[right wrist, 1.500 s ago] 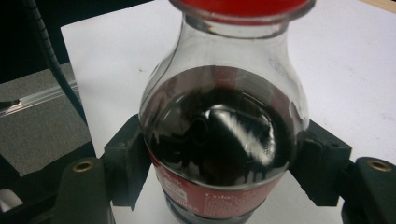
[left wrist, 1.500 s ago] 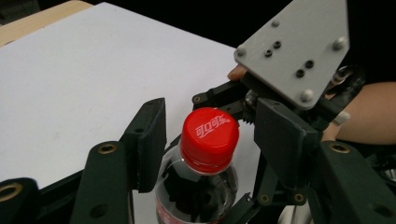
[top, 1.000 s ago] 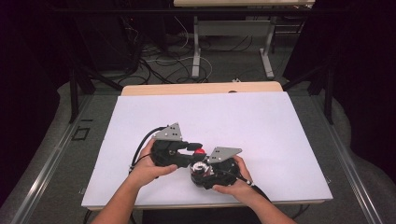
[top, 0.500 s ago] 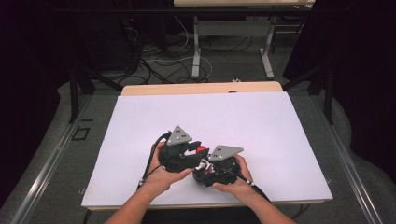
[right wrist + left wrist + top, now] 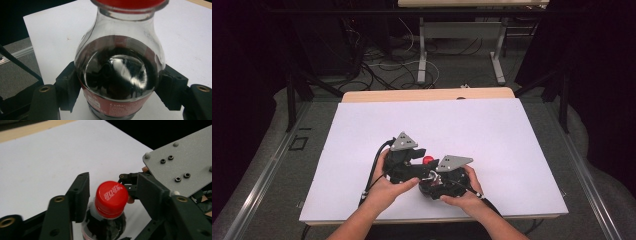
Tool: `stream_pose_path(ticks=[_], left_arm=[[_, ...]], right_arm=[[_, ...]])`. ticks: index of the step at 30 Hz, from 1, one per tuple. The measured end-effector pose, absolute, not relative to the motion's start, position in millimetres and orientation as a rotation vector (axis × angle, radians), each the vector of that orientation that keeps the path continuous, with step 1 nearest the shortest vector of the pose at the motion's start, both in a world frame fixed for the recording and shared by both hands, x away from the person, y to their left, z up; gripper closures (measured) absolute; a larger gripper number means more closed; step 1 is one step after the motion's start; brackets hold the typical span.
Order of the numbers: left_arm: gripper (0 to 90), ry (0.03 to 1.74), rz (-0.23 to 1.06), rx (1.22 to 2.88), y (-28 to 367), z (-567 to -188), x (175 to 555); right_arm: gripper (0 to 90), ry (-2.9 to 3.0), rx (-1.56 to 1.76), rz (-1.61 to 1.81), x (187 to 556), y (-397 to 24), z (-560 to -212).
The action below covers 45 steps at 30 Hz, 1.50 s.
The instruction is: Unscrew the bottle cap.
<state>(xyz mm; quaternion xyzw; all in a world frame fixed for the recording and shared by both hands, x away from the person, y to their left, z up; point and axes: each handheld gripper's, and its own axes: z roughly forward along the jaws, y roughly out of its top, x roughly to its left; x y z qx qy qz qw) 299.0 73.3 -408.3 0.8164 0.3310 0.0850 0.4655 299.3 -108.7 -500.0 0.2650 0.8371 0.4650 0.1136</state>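
Note:
A cola bottle (image 5: 120, 72) with dark drink and a red cap (image 5: 110, 198) stands upright on the white sheet (image 5: 492, 135) near the table's front edge. My right gripper (image 5: 120, 90) is shut on the bottle's body, one pad on each side. My left gripper (image 5: 113, 187) reaches around the cap from the left. Its jaws have just been opening: the cap sits between them, with a gap on one side and no pad pressing. In the high view the cap (image 5: 428, 160) shows between the left gripper (image 5: 404, 162) and the right gripper (image 5: 444, 177).
The right gripper's grey plate (image 5: 180, 162) stands close to the left gripper's right jaw. A bare wooden strip (image 5: 427, 95) runs along the table's far edge. Cables (image 5: 382, 65) and desk legs (image 5: 422, 55) lie on the floor beyond.
My left hand and its gripper have shifted a little to the right, closer to the right gripper. The right hand and the bottle have kept still.

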Motion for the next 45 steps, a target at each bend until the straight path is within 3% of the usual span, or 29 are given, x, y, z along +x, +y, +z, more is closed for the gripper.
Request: stream_pose_path(ticks=[12,19,26,33,39,45], left_arm=[[41.5,0.502,0.031,2.041,100,-406,319],[44.7,0.46,0.006,2.074,99,-414,325],[49.3,0.462,0.019,2.073,94,-418,327],[61.0,0.453,0.037,2.059,89,-420,322],[61.7,0.496,0.122,2.071,85,-420,314],[61.8,0.648,0.203,2.047,76,-416,303]], right_arm=[[29.2,2.479,0.752,1.384,298,-108,-499],[29.1,2.492,0.728,1.379,298,-107,-499],[29.2,2.491,0.709,1.386,297,-106,-500],[29.2,2.488,0.71,1.384,297,-106,-500],[29.2,2.484,0.726,1.373,297,-106,-501],[29.2,2.478,0.732,1.36,298,-107,-500]])
